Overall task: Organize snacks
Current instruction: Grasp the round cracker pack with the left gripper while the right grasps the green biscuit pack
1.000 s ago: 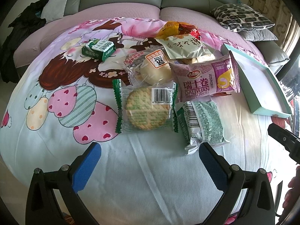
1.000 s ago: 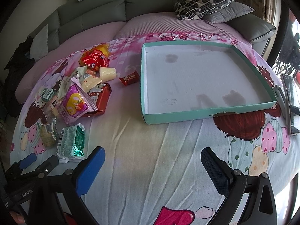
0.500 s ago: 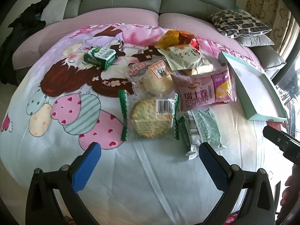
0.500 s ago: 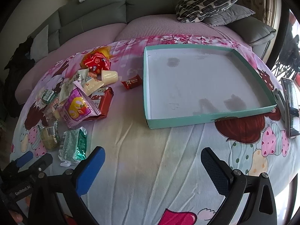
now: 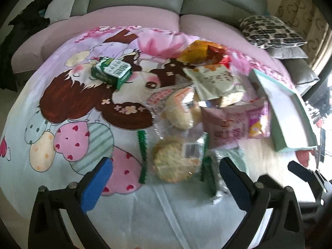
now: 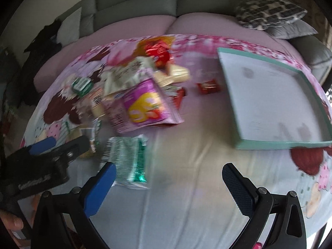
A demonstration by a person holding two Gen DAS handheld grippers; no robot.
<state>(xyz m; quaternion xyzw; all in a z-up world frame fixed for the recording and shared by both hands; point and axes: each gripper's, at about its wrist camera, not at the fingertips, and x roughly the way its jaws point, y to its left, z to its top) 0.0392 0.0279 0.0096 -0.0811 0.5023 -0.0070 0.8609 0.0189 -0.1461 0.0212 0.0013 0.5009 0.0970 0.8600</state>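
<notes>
Blurred snacks (image 5: 180,114), tray (image 6: 269,103) on bedspread (image 5: 62,108).

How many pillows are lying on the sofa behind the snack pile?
3 visible: a black-and-white patterned pillow far right, a grey pillow directly beneath it, and a pale pillow far left beside dark clothing. Others may lie outside the frame.

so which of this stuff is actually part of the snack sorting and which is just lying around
For the job: snack pile, green carton, small red packet, teal tray, left gripper, right gripper.

Lying about: patterned pillow, grey cushion, dark clothing, cartoon sheet.
</notes>
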